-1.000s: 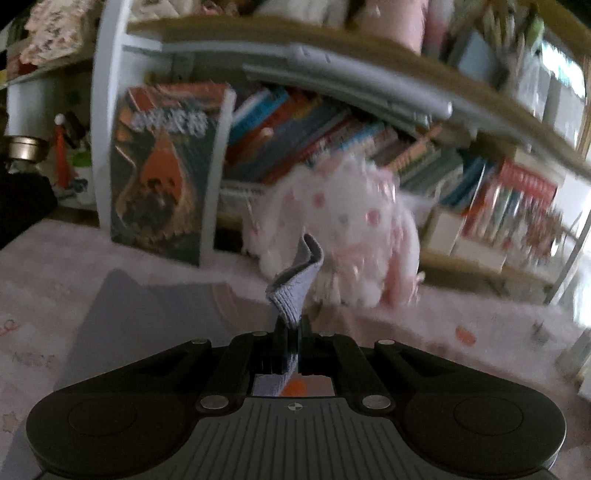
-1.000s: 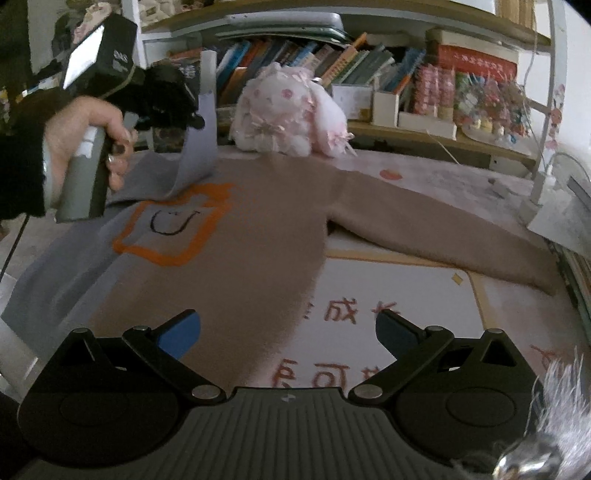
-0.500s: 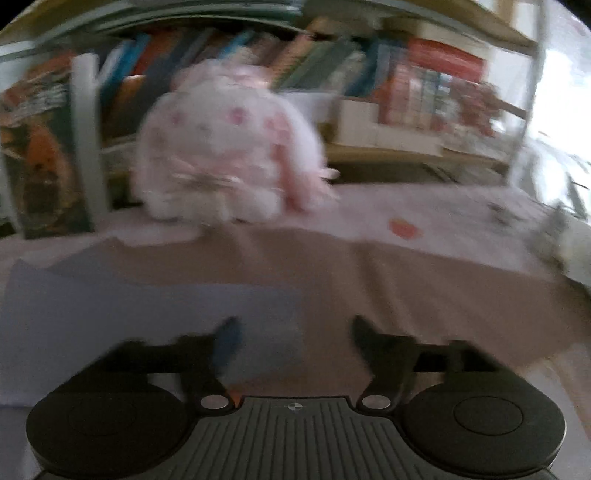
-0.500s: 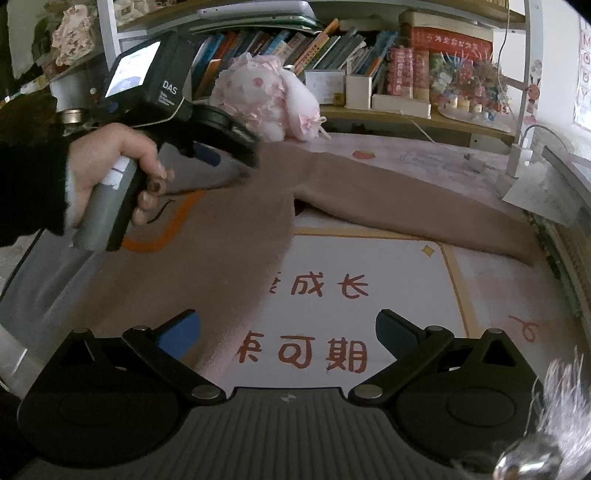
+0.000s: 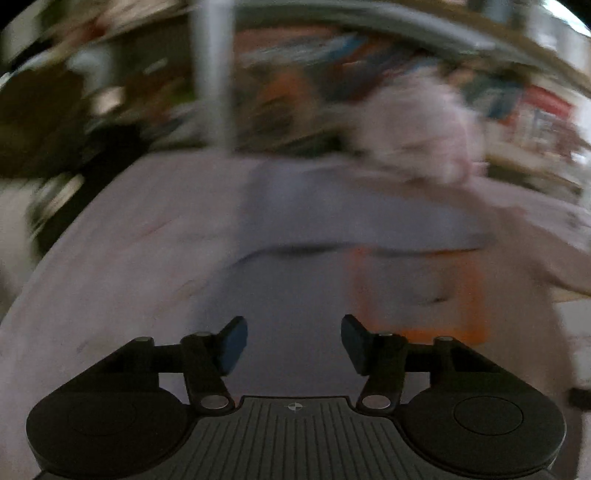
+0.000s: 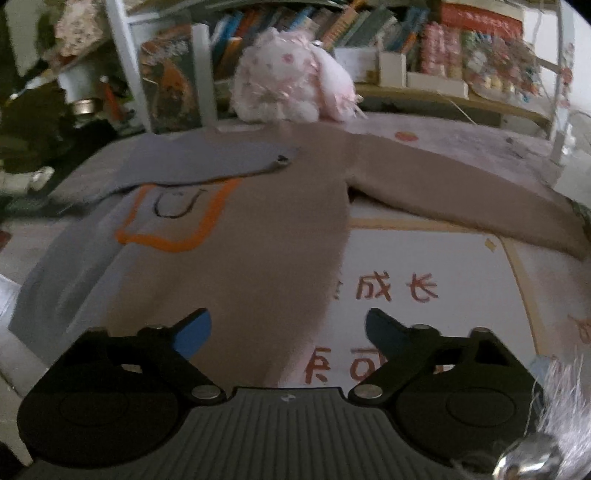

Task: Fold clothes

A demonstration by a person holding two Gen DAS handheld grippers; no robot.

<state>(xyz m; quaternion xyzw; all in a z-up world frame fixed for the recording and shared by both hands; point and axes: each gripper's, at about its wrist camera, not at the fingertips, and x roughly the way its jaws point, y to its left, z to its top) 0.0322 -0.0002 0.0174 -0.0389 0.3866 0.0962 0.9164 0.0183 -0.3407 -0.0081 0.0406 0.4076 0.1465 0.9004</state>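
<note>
A table [image 6: 461, 147] with a pale pink cover fills the lower part of both views, and behind it stands a shelf [image 6: 424, 94] packed with books [image 6: 332, 26]. Spread flat across the table lies a sweater [image 6: 258, 240], brown on one half and grey on the other, with an orange square outline and a small black smile on its chest. Its brown sleeve [image 6: 461, 192] stretches out straight toward the table's right side, lying over a white mat [image 6: 424, 258] with red characters. Its grey sleeve [image 6: 207, 162] is folded inward across the chest, its cuff resting near the collar just above the orange square. A pink and white plush [image 6: 291, 85] sits at the far edge of the table, just beyond the collar and in front of the books. The right gripper [image 6: 288, 328] hangs low over the sweater's hem and the mat, its jaws spread wide with nothing between them. The left wrist view is heavily blurred, yet the left gripper [image 5: 293, 341] plainly shows its blue-padded jaws parted and empty, poised above the grey side of the sweater [image 5: 295, 288], with the orange outline to its right and the plush [image 5: 417, 125] smeared beyond.
</note>
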